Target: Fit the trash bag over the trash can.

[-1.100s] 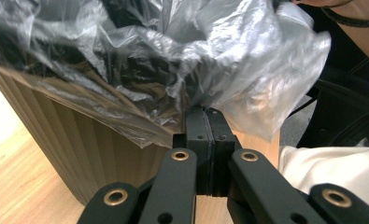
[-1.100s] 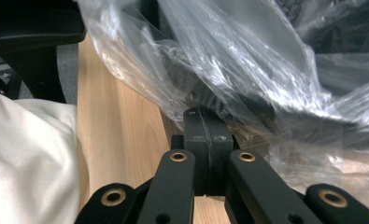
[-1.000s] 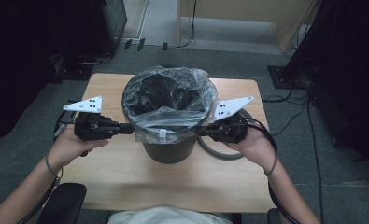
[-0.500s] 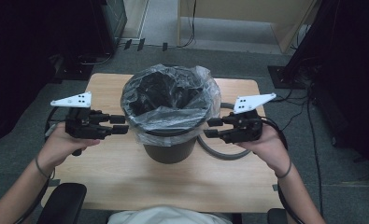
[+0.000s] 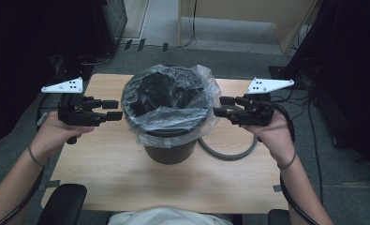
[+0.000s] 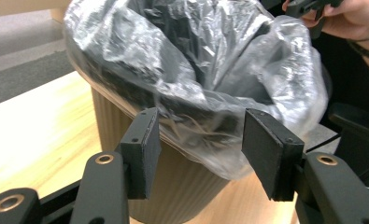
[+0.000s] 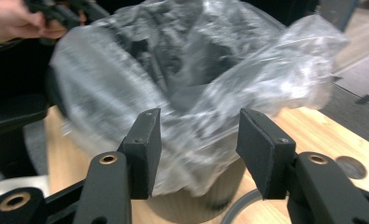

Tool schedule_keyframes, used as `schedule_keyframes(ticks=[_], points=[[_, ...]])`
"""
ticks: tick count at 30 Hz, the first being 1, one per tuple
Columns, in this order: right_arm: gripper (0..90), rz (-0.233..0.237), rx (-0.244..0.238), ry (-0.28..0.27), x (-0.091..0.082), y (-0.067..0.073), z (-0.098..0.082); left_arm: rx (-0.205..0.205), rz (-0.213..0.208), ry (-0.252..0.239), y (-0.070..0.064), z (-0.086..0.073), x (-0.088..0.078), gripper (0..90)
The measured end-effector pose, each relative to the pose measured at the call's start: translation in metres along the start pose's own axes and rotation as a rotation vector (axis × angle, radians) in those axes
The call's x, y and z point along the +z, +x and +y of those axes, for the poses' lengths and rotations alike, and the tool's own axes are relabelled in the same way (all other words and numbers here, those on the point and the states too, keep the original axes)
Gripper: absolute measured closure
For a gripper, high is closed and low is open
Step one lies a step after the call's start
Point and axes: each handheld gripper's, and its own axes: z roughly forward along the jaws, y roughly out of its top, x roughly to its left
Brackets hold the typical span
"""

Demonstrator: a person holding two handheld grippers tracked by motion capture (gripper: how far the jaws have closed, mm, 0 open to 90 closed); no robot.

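Bagged bin [image 5: 169, 140] at table [image 5: 117, 173] centre; left gripper [image 5: 111, 109] and right gripper [image 5: 221, 106], just opening, apparently released, flank its bag [image 5: 173, 119].

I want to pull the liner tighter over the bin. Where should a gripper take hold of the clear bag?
Probably the loose skirt of the clear bag hanging below the bin rim, approached level from the outside: there the film bunches away from the wall, thin enough to pinch.
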Motion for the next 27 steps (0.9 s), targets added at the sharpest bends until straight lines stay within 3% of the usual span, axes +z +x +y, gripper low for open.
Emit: schedule_keyframes(ticks=[6, 11, 17, 18, 20, 23, 25, 27], points=[[45.8, -0.031, 0.018, -0.001, 0.008, -0.009, 0.013, -0.009, 0.003, -0.006, 0.011, 0.010, 0.002, 45.3], [42.4, -0.072, 0.018, 0.028, 0.018, -0.018, 0.021, 0.018, 0.046, 0.022, 0.018, 0.017, 0.006, 45.7], [41.0, -0.086, 0.050, 0.020, 0.027, -0.028, 0.025, 0.009, 0.047, 0.002, 0.028, 0.022, 0.007, 47.4], [49.6, -0.089, 0.064, 0.027, 0.029, -0.031, 0.025, 0.004, 0.050, -0.003, 0.032, 0.024, 0.007, 47.5], [58.6, -0.103, 0.067, 0.038, 0.031, -0.033, 0.026, -0.010, 0.045, -0.009, 0.035, 0.025, 0.008, 49.0], [65.3, -0.103, 0.075, 0.049, 0.032, -0.035, 0.026, -0.022, 0.038, -0.014, 0.037, 0.025, 0.009, 51.3], [75.1, -0.109, 0.086, 0.067, 0.031, -0.039, 0.025, -0.016, 0.036, -0.014, 0.037, 0.025, 0.008, 52.9], [77.1, -0.116, 0.083, 0.074, 0.031, -0.040, 0.024, -0.012, 0.040, -0.009, 0.036, 0.025, 0.008, 53.7]])
